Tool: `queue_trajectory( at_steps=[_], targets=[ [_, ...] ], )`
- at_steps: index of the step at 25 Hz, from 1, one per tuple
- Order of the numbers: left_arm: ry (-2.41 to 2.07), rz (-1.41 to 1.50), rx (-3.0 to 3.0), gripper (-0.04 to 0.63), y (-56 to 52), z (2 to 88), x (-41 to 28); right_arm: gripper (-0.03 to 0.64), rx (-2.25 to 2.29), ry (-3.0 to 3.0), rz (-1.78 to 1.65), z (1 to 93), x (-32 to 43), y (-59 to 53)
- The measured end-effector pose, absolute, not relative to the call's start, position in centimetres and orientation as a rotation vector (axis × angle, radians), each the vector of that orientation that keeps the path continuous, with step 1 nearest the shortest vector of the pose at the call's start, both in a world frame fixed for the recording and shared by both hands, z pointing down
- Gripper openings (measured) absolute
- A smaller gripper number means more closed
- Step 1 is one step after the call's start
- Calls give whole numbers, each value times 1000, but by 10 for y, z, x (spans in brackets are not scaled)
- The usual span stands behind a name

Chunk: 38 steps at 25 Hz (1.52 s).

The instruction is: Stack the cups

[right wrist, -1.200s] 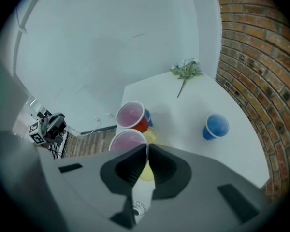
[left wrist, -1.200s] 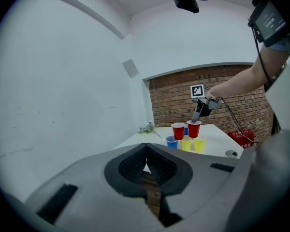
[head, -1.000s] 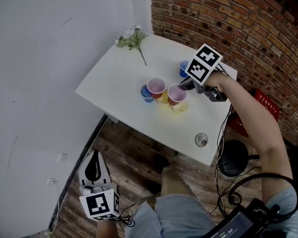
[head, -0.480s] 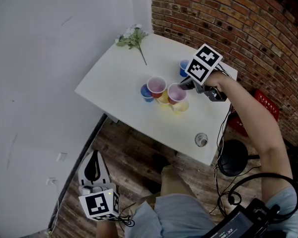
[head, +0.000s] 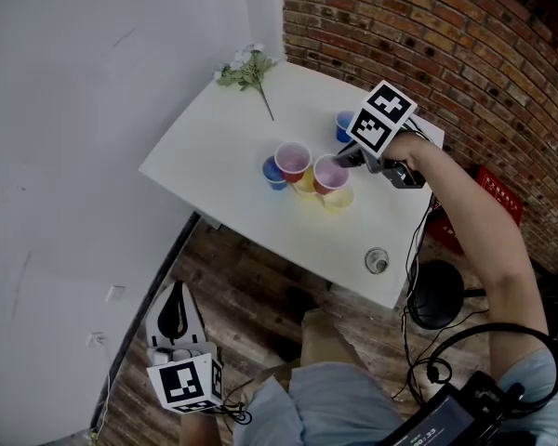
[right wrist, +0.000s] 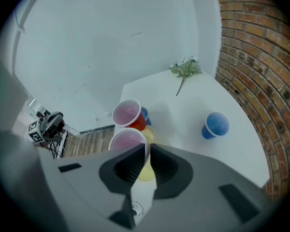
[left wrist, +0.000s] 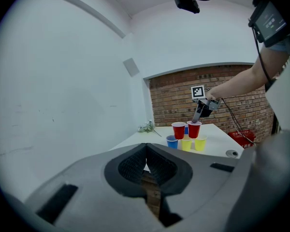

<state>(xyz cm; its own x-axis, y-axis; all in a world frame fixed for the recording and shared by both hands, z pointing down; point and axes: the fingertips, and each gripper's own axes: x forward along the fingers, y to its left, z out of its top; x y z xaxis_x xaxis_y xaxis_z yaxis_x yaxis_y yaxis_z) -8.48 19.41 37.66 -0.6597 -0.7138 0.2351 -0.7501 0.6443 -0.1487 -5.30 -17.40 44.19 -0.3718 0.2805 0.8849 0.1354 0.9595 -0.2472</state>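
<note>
Head view: the right gripper [head: 344, 162] is hovering at the rim of the red cup [head: 330, 177]. That cup is sitting on the yellow cups [head: 340, 199] on the counter [head: 223, 170], at 3 o'clock of the other red cup [head: 293, 162]. A spare blue cup [head: 344, 126] is waiting at 12 o'clock. The left gripper [head: 175, 307] is hanging off the counter at 7 o'clock.

Left gripper view: the left gripper [left wrist: 145, 151] is pressing its jaws together on nothing. It is staying well apart from the cups, so it is threatening nothing.

Right gripper view: the right gripper [right wrist: 147, 153] is standing slightly spread, its jaws having just been opening. The red cup's [right wrist: 128, 140] wall is sitting between them. One pad seems to be brushing the rim, though the edge is blurring here. If that pad is dragging as the gripper is pulling away, it is likely tipping the cup off its narrow perch. A falling cup is then risking the other red cup [right wrist: 128, 114] at 12 o'clock.
</note>
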Motion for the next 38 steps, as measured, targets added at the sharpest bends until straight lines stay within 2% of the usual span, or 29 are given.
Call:
queue_trajectory(
  at_steps=[6, 19, 31, 38],
  targets=[
    [-2708, 352, 1215, 9, 193, 373, -83, 66, -311, -1961, 166, 439, -51, -173],
    [-2708, 352, 1215, 9, 195, 373, -81, 170, -312, -2021, 185, 429, -57, -176],
    [-2737, 296, 1233, 9, 188, 361, -87, 160, -93, -2183, 316, 367, -36, -255],
    [-2700, 314, 1244, 9, 145, 371, -105, 133, 67, -2213, 314, 385, -46, -323]
  ],
)
